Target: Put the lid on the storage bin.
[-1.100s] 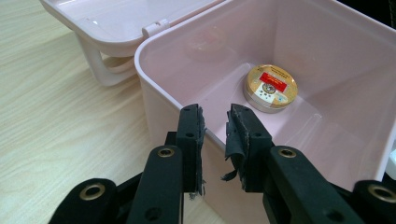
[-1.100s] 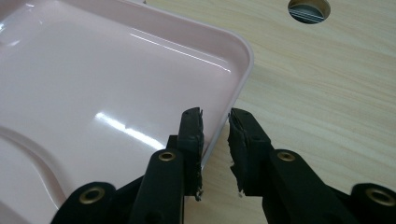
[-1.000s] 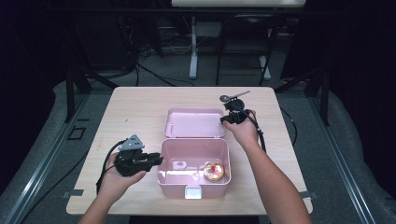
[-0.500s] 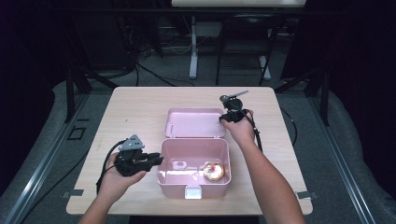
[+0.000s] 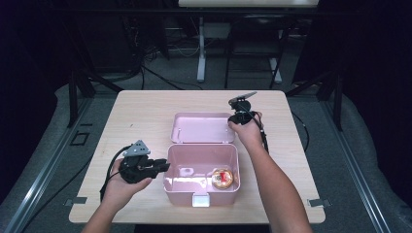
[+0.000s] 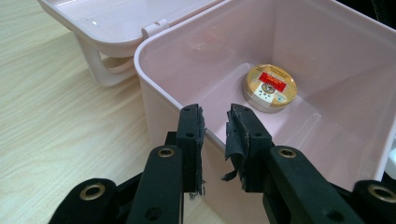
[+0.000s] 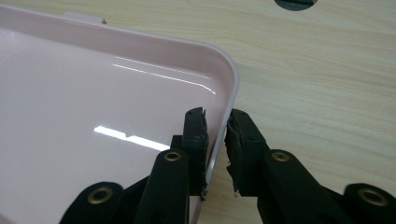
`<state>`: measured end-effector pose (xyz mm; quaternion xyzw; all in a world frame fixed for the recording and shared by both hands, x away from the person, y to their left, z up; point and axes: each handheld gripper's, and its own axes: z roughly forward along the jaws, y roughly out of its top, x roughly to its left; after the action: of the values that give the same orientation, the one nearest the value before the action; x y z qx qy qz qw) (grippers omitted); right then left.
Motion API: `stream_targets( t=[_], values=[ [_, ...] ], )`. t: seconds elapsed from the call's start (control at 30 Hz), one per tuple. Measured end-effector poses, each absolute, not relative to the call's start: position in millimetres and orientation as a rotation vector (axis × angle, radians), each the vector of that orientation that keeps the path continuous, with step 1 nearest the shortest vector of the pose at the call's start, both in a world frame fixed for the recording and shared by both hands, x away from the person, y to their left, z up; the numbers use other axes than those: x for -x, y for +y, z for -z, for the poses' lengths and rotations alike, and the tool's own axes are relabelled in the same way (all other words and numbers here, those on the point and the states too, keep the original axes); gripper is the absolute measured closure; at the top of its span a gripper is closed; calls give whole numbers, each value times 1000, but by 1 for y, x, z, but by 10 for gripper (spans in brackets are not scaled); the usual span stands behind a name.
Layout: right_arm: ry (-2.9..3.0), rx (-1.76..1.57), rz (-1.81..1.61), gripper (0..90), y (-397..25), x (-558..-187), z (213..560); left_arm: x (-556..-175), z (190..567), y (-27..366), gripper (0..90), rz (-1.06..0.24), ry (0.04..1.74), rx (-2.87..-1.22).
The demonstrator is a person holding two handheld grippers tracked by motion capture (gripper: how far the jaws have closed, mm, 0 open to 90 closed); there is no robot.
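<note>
Left gripper (image 5: 163,167): lying near the front-left part of the tabletop, held in the left hand (image 5: 121,187), jaws straddling the left wall of the pink box; clamping that wall with one jaw inside and one outside, a narrow gap between the pads (image 6: 239,135) seen in the left gripper view.
Pink box (image 5: 170,187): sitting open near the middle of the front edge of the tabletop (image 5: 121,121), white latch (image 5: 199,200) facing the front edge.
Round tin (image 6: 271,88): resting flat on the box floor toward its right side, gold rim and red label facing up, well apart from the left gripper.
Lid (image 5: 201,128): lying open and flat behind the box, hinged to its rear wall, inner side facing up.
Right gripper (image 5: 234,119): reaching past the box toward the rear-right part of the tabletop, held in the right hand (image 5: 248,133), jaws straddling the right rim of the lid near a rounded corner; gripping that rim, one jaw inside and one outside.
Dark round object (image 7: 295,3): lying on the tabletop beyond the lid, cut off by the top of the right gripper view; kind impossible to tell.
</note>
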<state>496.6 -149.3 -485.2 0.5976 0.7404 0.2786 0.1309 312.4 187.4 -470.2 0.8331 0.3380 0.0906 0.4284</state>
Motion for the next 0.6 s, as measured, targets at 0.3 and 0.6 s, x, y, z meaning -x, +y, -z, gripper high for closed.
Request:
stream_targets(
  t=[0.3, 0.6],
  values=[
    [2129, -1772, -795, 801, -148, -499, 482, -312, 470, 187, 742, -227, 842, -2082],
    [2080, -1729, -816, 822, -145, -492, 474, -312, 470, 187, 742, -231, 845, -2085]
  ],
)
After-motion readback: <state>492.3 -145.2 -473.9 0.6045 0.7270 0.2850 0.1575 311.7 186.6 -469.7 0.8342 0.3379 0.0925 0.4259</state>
